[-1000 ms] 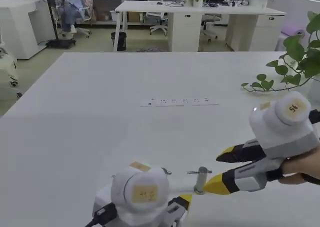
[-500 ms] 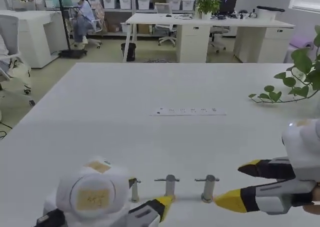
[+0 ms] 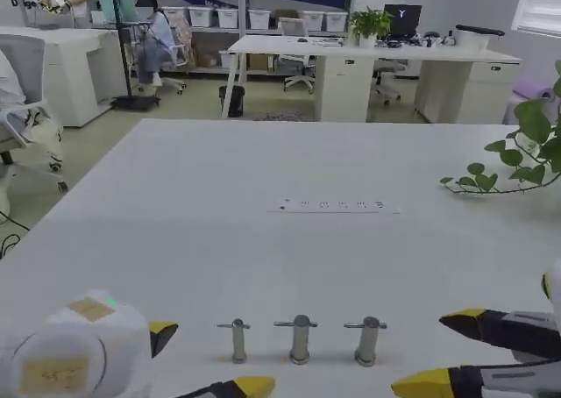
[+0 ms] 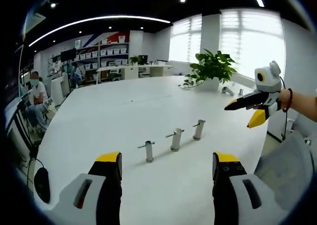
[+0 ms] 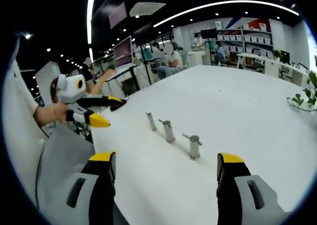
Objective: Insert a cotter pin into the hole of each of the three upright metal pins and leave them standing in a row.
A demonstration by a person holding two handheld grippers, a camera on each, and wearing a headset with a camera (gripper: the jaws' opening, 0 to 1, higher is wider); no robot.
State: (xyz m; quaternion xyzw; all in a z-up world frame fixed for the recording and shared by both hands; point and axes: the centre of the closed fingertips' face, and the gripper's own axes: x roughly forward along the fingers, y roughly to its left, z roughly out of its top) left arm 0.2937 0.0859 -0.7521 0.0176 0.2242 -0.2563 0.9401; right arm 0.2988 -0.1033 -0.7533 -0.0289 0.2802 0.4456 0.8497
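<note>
Three metal pins (image 3: 300, 341) upright in row on white worktop (image 3: 263, 258), cotter pin (image 3: 289, 323) through top of each. Left gripper (image 3: 209, 359) wide apart, near left end. Right gripper (image 3: 421, 352) wide apart, near right end, not touching pins.

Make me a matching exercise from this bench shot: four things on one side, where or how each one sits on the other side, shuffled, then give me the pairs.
Things:
1. metal pins
2. power strip
3. plant
4. right gripper

Places or states:
A. lying flat, well beyond the pins
B. jaws open, at the near right
C. upright in a row, each with a cross piece through it
D. leaves trailing in from the right

Pairs: 1-C; 2-A; 3-D; 4-B
</note>
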